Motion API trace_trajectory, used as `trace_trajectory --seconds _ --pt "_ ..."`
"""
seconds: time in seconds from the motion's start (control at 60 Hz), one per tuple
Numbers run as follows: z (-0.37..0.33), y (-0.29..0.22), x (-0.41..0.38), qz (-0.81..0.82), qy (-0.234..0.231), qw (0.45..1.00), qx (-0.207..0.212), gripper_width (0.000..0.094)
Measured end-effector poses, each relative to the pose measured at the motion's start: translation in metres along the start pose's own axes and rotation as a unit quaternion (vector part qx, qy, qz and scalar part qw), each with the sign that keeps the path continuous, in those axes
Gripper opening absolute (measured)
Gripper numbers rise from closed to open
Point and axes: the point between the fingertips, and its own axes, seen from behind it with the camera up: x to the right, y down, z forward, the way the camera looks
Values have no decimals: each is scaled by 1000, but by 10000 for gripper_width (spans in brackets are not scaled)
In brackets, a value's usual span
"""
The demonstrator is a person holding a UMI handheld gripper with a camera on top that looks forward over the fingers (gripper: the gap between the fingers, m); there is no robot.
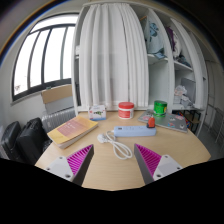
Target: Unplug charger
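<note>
A light blue power strip (133, 130) lies on the wooden table (110, 170) beyond my fingers, with a red switch or plug (151, 123) near its right end. A white cable (113, 146) with a white plug runs from near the strip's left end and coils toward me, its loop lying just ahead of and between my fingers. My gripper (112, 161) is open and empty, its two magenta pads spread wide, hovering over the table short of the strip.
A book (72, 130) lies at the table's left. A white dispenser (97, 112), a red-lidded jar (126, 109) and a green cup (160, 107) stand behind the strip. A grey object (172, 122) lies to the right. A chair, window, curtain and shelves stand beyond.
</note>
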Motion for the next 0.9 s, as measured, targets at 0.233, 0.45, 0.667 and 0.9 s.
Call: trace_trajectory --seconds 0.233,0.45,0.667,0.9 --pt "30 -18 88 8 40 999 -5 838" --pt "104 -27 169 28 57 998 -11 819" --pt "162 -33 172 26 21 999 -13 816" --pt "211 -36 173 2 37 999 -27 352"
